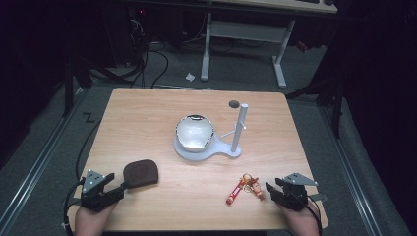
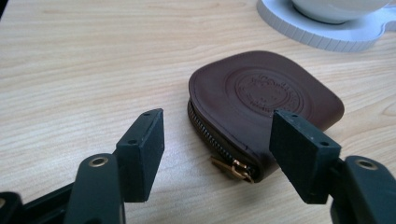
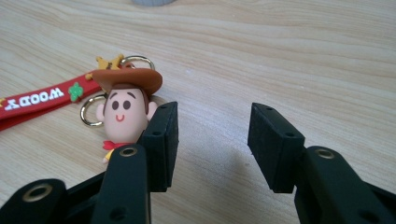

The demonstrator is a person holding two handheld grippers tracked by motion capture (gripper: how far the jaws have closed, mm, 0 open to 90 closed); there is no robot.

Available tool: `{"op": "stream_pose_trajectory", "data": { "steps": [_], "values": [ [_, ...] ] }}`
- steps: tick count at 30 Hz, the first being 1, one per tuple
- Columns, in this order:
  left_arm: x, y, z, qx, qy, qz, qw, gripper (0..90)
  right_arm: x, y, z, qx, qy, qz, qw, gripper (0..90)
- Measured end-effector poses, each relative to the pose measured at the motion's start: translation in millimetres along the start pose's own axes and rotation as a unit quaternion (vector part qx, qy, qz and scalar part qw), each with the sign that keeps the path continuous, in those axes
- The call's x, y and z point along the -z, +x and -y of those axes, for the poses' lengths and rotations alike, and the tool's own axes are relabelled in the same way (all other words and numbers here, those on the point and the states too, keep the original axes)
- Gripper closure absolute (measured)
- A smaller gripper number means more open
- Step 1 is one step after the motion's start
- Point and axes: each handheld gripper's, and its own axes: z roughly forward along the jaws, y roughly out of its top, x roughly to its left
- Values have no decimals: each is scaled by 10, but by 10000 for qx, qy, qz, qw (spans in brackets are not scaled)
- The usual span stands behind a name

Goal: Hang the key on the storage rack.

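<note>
Near left: left gripper (image 1: 119, 187) resting at table (image 1: 147, 105) edge, jaws apart, holding nothing. Just beyond the tips: brown zip pouch (image 2: 261, 107) lying flat (embossed round seal up, brass zip pull toward the gripper), right jaw tip overlapping its near corner in the left gripper view; contact not determinable. Centre, farther off: white stand (image 1: 236, 129) with bowl (image 1: 194, 132). Near right: cowboy-head keychain (image 3: 127, 109) with red strap (image 1: 234, 191), flat on wood. Right gripper (image 3: 212, 140) jaws apart, empty, keychain just beside its left jaw.
</note>
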Motion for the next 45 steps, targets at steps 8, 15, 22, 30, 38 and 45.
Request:
{"op": "stream_pose_trajectory", "data": {
  "steps": [8, 15, 22, 30, 38, 45],
  "values": [
    [6, 44, 3, 34, 1, 186, 9998, 357, -11, 56, -161, 109, 109, 33, 9999, 508],
    [-2, 70, -4, 73, -11, 256, 9996, 349, -19, 70, -264, 145, 360, -47, 9992, 507],
    [-18, 67, 5, 63, 22, 287, 9996, 349, -34, 53, -309, 152, 656, -81, 9977, 497],
    [-15, 57, 8, 63, 28, 323, 9995, 349, -60, 74, -334, 318, 936, -133, 9950, 493],
    [-35, 44, 14, 44, 84, 366, 9993, 349, -53, 94, -353, 521, 1244, -154, 9907, 488],
    [-38, 59, 21, 81, 113, 375, 9992, 349, -52, 96, -362, 693, 1687, -312, 9827, 478]
  ]
}}
